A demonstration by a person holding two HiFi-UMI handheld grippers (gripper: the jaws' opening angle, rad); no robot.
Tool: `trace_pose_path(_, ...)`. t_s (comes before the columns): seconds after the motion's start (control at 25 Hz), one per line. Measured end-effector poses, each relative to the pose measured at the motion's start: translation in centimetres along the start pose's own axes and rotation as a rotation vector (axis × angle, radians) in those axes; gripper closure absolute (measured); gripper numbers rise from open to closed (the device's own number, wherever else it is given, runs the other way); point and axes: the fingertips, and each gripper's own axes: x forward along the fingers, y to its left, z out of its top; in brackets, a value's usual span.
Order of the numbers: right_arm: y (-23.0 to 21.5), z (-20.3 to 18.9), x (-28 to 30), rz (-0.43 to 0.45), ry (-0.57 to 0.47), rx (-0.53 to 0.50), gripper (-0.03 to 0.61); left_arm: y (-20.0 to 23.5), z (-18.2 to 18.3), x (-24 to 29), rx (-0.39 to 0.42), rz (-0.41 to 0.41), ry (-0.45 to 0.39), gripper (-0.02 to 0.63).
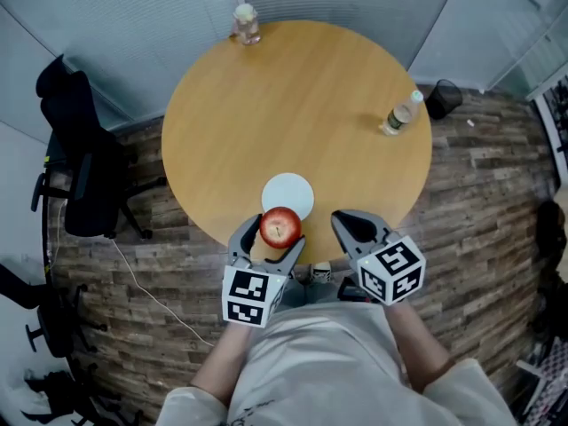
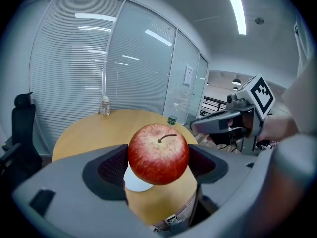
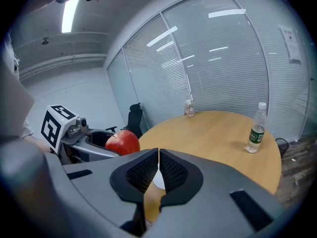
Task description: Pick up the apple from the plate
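The person stands at the near edge of the round wooden table (image 1: 293,105), both forearms reaching forward from the body, with a gripper in each hand side by side and pointing toward the far side. The left gripper (image 1: 271,240) pinches the red apple (image 1: 280,227) between its two jaws, stem upward, one pad against each flank of the fruit. The apple hangs over the table's near rim, raised off the white plate (image 1: 288,193), which lies bare just beyond and below it. The right gripper (image 1: 355,224) is held just right of the left one, level with it, over the table's near edge. Its jaws are pressed together with nothing between them. A clear bottle (image 1: 246,23) stands at the table's far edge and a green-labelled water bottle (image 1: 401,114) near its right edge, both well apart from the plate. A black office chair (image 1: 84,176) sits off to the left of the table.
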Motion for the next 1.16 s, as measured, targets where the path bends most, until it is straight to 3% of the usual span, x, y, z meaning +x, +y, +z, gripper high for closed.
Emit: trace_pose_path(1.16,1.5,1.9,-0.3,0.039,-0.032,-0.052,0.549,0.0,1.9,-0.6,0.008,-0.013,-0.044,0.233)
